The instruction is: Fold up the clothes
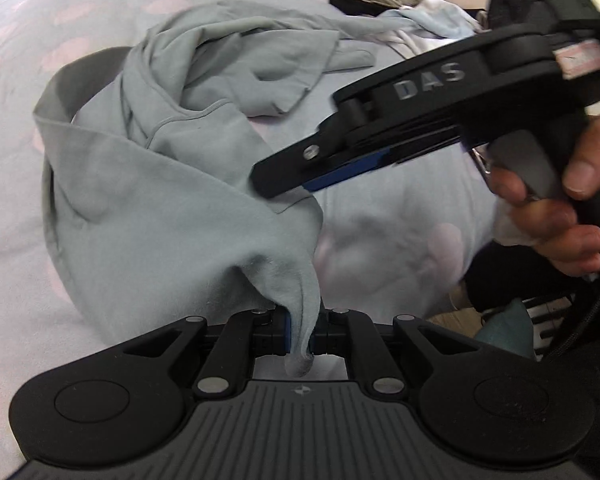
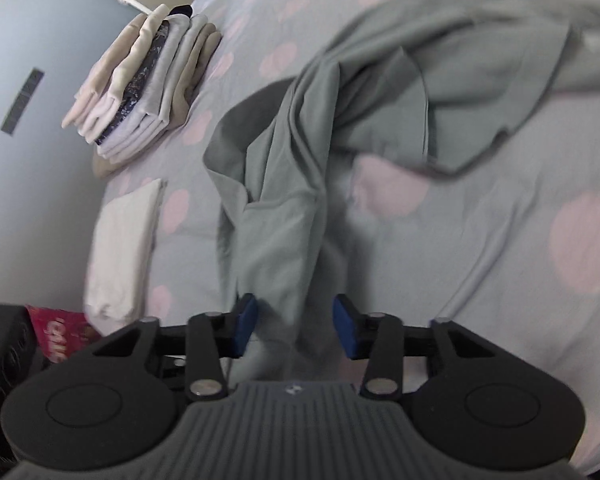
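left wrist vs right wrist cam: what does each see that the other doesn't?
Left wrist only: the left gripper shut on a corner of the grey-green garment, the right gripper from outside, the hand holding it, and a pile of unfolded clothes.

Right wrist only: a stack of folded clothes, a folded white piece, and the right gripper's blue pads apart, straddling the fabric.

Both: the garment and the pink-spotted bedsheet.
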`<state>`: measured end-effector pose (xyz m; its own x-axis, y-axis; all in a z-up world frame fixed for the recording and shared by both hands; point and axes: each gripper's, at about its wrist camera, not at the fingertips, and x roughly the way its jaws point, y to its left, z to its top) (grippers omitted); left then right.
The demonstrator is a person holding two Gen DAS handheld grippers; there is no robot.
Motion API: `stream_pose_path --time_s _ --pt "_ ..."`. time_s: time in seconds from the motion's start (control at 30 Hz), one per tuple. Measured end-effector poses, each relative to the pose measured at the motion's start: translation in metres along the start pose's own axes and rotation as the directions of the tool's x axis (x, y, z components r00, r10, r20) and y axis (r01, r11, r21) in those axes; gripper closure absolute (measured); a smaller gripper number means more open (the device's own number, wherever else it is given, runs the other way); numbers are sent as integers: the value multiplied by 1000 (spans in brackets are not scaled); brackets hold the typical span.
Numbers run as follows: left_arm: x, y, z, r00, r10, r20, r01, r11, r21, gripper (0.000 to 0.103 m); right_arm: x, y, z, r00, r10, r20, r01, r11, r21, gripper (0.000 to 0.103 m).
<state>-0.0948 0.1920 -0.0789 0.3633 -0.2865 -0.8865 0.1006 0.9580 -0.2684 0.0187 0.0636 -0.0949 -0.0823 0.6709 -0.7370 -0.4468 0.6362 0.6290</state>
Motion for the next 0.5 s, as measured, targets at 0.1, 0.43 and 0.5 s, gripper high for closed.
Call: stream_pose_path --time_s 0.1,0.43,0.5 --pt "4 -3 4 1000 12 -4 -11 1000 14 97 -3 3 -3 1000 30 0 -30 1000 -4 88" --pt "-3 -8 3 1000 16 15 -17 999 44 67 -48 3 -3 940 -292 179 321 932 -168 99" --pt "-5 -7 2 1000 20 18 -21 999 45 61 -58 -6 2 901 -373 221 413 894 -172 99"
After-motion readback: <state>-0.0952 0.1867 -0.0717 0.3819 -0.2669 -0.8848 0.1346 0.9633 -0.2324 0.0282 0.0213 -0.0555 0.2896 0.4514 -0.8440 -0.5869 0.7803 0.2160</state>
